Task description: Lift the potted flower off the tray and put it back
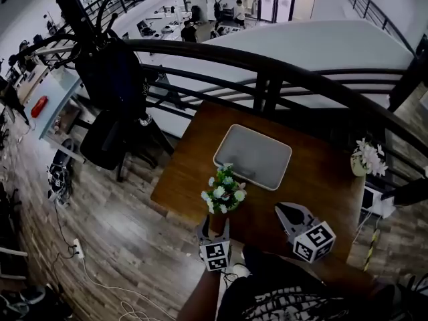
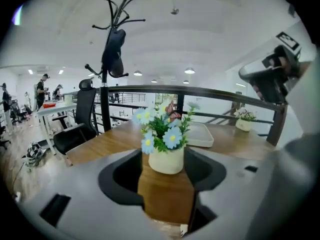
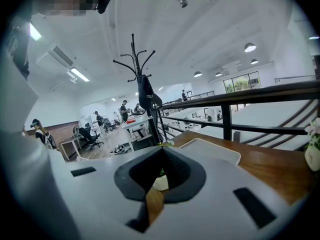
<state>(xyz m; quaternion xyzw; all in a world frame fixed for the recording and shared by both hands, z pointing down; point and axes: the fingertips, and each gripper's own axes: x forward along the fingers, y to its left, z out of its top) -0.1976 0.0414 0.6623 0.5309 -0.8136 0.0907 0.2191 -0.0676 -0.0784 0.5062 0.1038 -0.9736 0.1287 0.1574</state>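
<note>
- Head view: the left tool (image 1: 215,229) is at bottom centre, pinching the pot of the potted flower (image 1: 223,194).
- The potted flower is off the tray (image 1: 253,156) and sits over the lower left edge of the table (image 1: 321,179), below and left of the tray.
- The tray is bare and lies mid-table.
- The right tool (image 1: 279,209) is at lower right, over the table just right of the flower. Its jaws come to a point and hold nothing.
- A second flower pot (image 1: 366,159) stands at the table's right edge, well apart from the tray.
- A railing (image 1: 267,65) runs behind the table, and a coat rack (image 1: 100,39) with a chair (image 1: 107,139) is at upper left.
- Left gripper view: the left tool (image 2: 163,151) has its jaws part-way closed, with the white pot of the potted flower (image 2: 166,161) between the tips.
- The right pad is against the pot. A thin strip of table shows beside its left side.
- The pot is upright at frame centre. The tray (image 2: 202,134) is behind it to the right, and the second flower pot (image 2: 244,121) is further right.
- Right gripper view: the right tool (image 3: 161,150) has its jaws pressed together at the tips, with nothing pinched.
- The potted flower (image 3: 160,182) shows through the hollow behind the tips.
- The tray (image 3: 210,151) is right of centre on the table, and the coat rack (image 3: 145,94) stands behind.
</note>
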